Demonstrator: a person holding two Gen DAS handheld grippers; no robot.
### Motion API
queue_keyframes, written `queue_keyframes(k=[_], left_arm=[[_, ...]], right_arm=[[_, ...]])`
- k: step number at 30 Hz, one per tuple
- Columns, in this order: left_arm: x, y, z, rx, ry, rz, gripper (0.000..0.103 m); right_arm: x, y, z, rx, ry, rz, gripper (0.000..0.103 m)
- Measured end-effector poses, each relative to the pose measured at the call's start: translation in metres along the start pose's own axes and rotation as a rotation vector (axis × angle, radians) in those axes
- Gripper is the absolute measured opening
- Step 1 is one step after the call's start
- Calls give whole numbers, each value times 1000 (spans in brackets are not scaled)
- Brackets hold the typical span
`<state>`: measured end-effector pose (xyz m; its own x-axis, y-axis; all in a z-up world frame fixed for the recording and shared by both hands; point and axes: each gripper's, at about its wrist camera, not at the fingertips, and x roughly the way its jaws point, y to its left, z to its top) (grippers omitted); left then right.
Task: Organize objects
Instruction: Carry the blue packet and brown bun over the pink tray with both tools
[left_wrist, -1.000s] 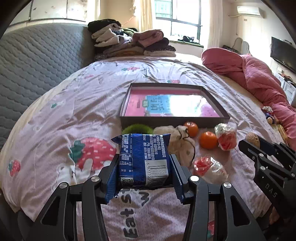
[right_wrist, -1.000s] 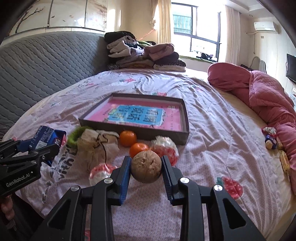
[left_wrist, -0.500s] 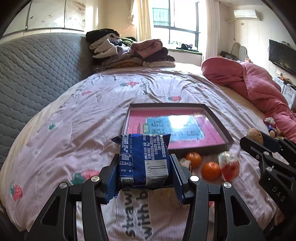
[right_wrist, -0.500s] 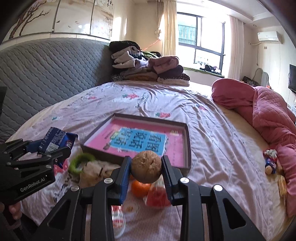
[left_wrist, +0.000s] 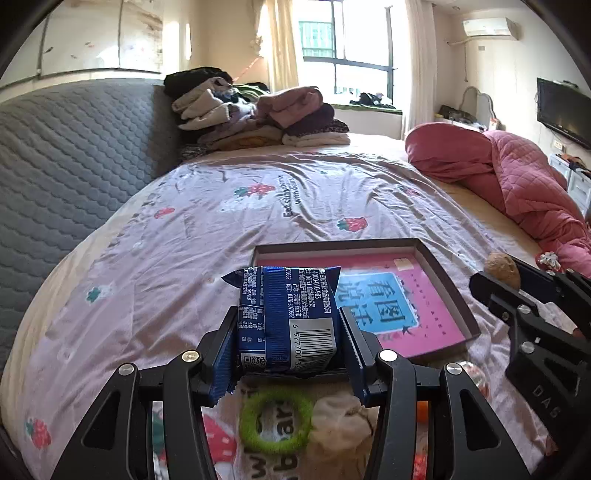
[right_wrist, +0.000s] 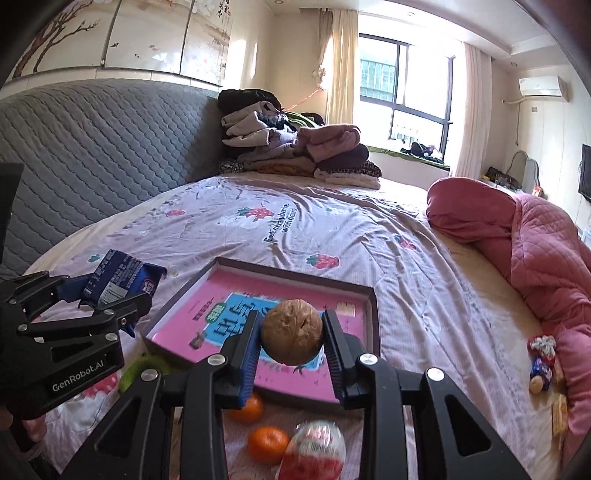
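Reading "GenRobot.AI" on left tool (right_wrist: 110, 306) gripping snack packet (right_wrist: 118, 278).

A: What do the two tools look like?

B: Both are matte black plastic. The left hand-held gripper (left_wrist: 288, 332) has two angular arms with triangular cut-outs, round silver screws at the joints, and ribbed blue pads on the inner faces of its fingers (left_wrist: 221, 354).

A: Any markings?

B: Seen at the lower left of the right wrist view, its body reads "GenRobot.AI" in white. The right hand-held gripper (right_wrist: 291, 332) has the same build (its side shows "DAS").
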<state>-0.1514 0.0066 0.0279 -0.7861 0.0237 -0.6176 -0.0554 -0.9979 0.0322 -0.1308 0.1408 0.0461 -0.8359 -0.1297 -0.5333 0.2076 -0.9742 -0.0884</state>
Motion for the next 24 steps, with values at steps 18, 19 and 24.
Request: queue_keyframes(k=[18, 19, 24], left_arm=[[87, -2, 43, 22, 83, -19, 52], [93, -2, 43, 22, 95, -24, 52], [123, -2, 37, 21, 154, -29, 52]], right_arm=[[74, -34, 31, 12, 73, -28, 33], [79, -35, 30, 12, 84, -26, 33], [104, -39, 24, -6, 131, -32, 33]])
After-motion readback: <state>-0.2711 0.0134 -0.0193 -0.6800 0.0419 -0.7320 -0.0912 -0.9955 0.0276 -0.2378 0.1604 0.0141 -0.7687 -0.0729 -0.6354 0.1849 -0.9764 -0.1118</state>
